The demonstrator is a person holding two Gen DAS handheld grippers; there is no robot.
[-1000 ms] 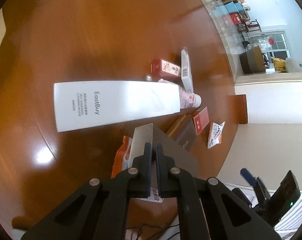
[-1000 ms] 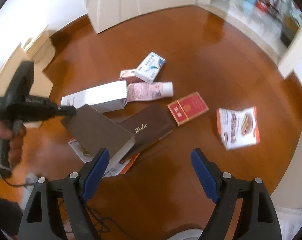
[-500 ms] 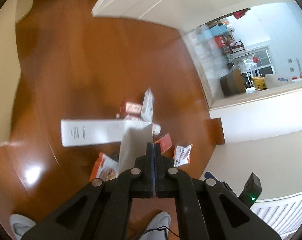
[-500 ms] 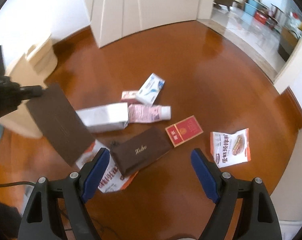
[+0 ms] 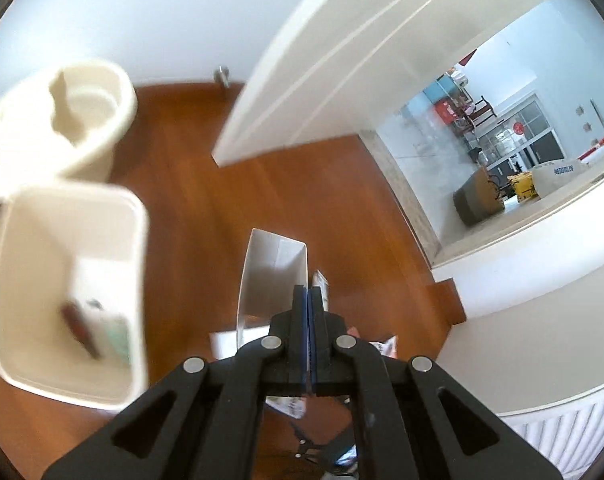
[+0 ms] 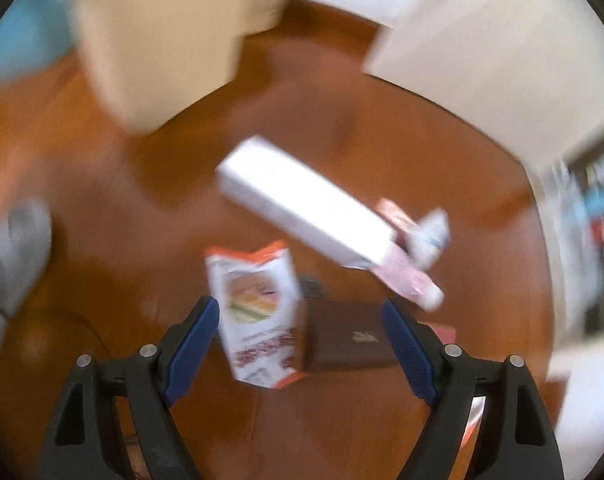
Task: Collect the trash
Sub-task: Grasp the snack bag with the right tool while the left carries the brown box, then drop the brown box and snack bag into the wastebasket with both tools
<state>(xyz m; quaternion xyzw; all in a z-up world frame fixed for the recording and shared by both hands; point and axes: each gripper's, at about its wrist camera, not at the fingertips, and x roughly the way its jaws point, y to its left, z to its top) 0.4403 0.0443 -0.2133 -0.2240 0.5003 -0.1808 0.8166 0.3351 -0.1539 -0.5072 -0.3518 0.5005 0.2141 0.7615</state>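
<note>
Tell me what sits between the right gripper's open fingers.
In the right wrist view, the right gripper frames an orange-and-white snack packet and a brown box side by side on the floor. The picture is blurred.

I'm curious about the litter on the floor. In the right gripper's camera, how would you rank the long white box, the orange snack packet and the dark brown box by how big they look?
1. White box, looks largest.
2. and 3. Orange snack packet and brown box look about alike; the picture is blurred and the open right gripper hides part of the brown box, so I won't rank them.
</note>
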